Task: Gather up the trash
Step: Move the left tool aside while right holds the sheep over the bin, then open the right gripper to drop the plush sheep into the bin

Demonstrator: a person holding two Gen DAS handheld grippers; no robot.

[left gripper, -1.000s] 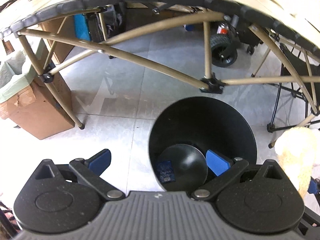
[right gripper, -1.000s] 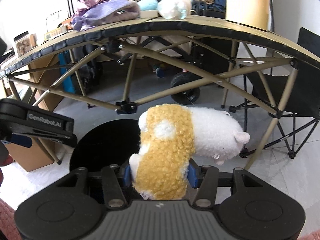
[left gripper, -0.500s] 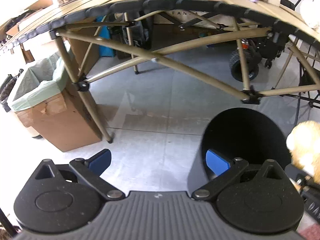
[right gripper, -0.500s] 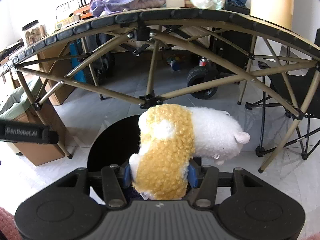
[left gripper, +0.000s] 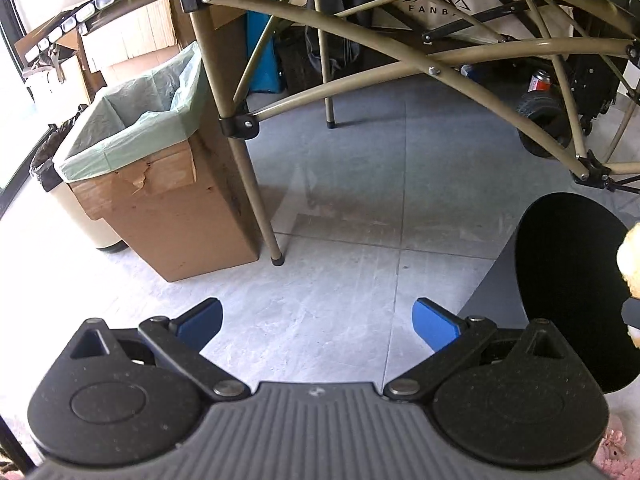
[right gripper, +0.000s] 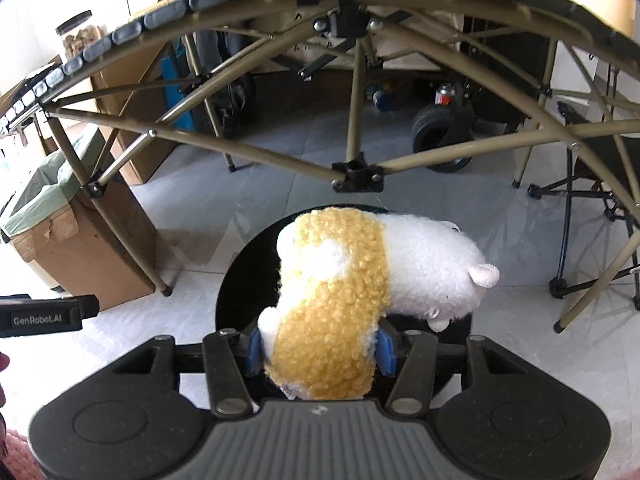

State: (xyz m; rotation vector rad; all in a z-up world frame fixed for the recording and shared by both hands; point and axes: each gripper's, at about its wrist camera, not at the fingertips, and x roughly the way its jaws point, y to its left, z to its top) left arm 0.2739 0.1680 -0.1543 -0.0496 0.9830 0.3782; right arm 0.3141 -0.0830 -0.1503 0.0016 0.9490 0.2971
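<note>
My right fingers [right gripper: 318,350] are clamped on a plush toy [right gripper: 360,284], yellow-and-white, the blue pads pressed into its curly yellow middle so its white head juts out to the right. My left fingers [left gripper: 318,320] stand wide apart with nothing between them, only grey floor tile [left gripper: 340,240] beneath.

The toy hangs directly over a black round bin [right gripper: 240,280] that stands on the floor in front of the folding table [right gripper: 352,112]. From the left wrist view that same bin [left gripper: 568,288] sits off to the right, with a bit of the yellow plush [left gripper: 630,264] showing at the frame's edge above it. Further left, beside a table leg, is a cardboard box lined with a green bag [left gripper: 132,120], which looks like another place for rubbish.

As I judge it, this piece is picked up and carried to the bin but not yet let go, so the drop is what remains for it. I cannot see into the black bin from here, so I cannot say what it holds. More things lie on the table top, only partly in view, and may still need collecting.
</note>
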